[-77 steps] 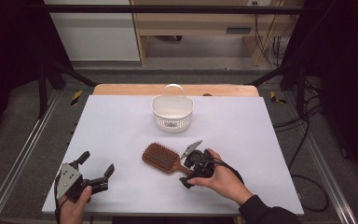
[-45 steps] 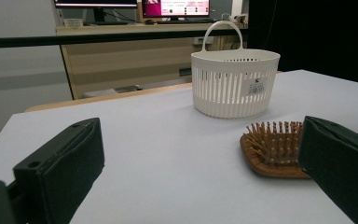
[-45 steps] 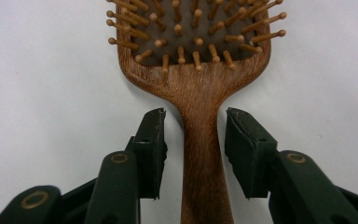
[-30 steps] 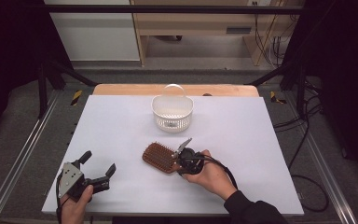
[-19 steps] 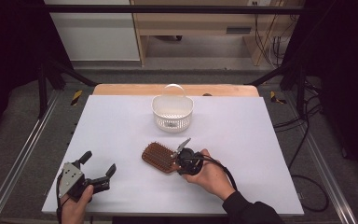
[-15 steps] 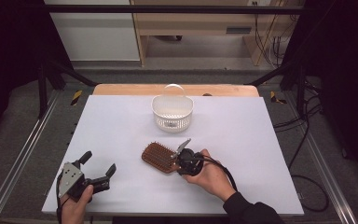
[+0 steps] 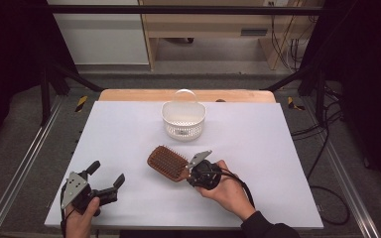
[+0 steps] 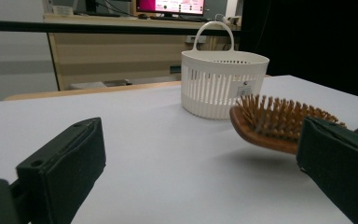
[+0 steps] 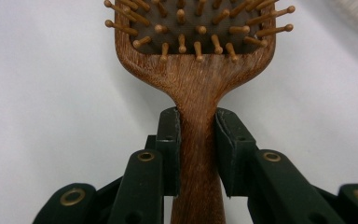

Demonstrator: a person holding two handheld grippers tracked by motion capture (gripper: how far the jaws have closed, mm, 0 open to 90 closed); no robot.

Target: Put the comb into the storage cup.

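White table (image 7: pixel 287 148): basket (image 7: pixel 183 120) beyond hairbrush (image 7: pixel 167 162); nothing between them.

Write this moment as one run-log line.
right claw: shut on hairbrush handle | left claw: open, idle | basket: upright behind

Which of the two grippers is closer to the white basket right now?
The right gripper. It sits just in front of the white basket, clamped on the wooden hairbrush handle. The left gripper waits open near the table's front left corner, farther away.
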